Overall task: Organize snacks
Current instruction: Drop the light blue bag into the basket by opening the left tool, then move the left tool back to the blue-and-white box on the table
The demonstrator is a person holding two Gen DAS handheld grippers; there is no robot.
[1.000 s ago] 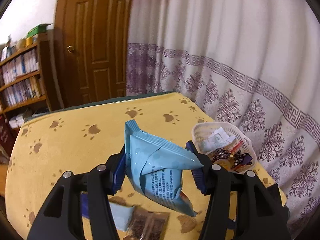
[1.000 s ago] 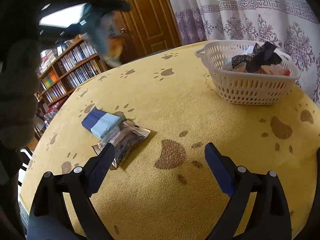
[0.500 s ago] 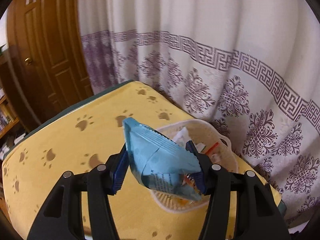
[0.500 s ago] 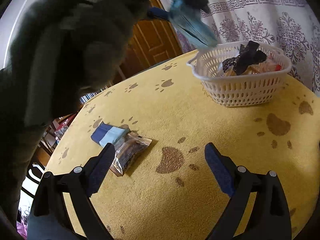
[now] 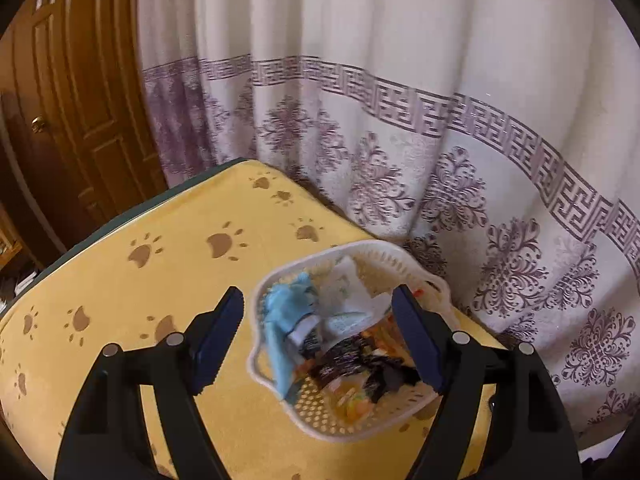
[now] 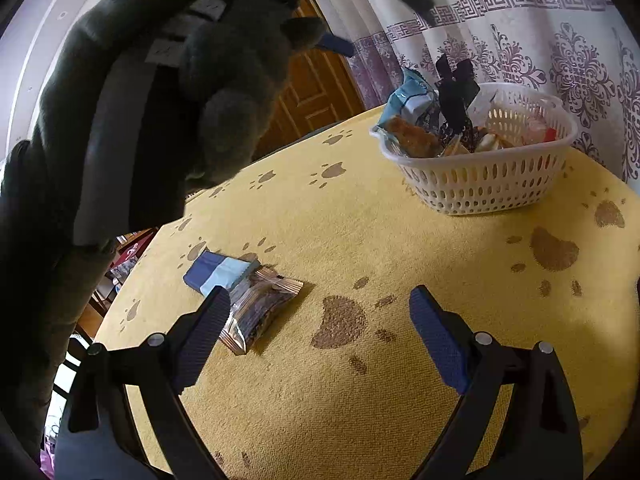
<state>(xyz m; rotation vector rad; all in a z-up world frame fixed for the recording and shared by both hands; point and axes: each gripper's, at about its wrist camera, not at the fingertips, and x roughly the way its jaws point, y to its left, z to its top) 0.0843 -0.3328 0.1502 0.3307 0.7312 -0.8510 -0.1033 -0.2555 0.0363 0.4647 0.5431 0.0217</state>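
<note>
While left gripper (image 5: pixel 318 344) opens | basket (image 5: pixel 276 276) hugs tablecloth (image 5: pixel 180 280) edge

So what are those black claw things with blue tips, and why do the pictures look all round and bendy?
Those are grabbing tools. A person holds one in each hand, and a small wide-eyed camera on each tool looks out along its jaws, which is why everything bends.

One picture is from the left gripper. It hangs above a white basket of snacks. Its jaws are opening with nothing between them, and a light blue snack bag lies at the basket's edge.

The other picture is from the right gripper. Its jaws are wide open and empty. It looks across a yellow tablecloth with brown paw prints. Two snacks wait there, touching: a blue packet and a clear packet with something dark inside. The big dark shape at the top left is the person's gloved hand.
</note>
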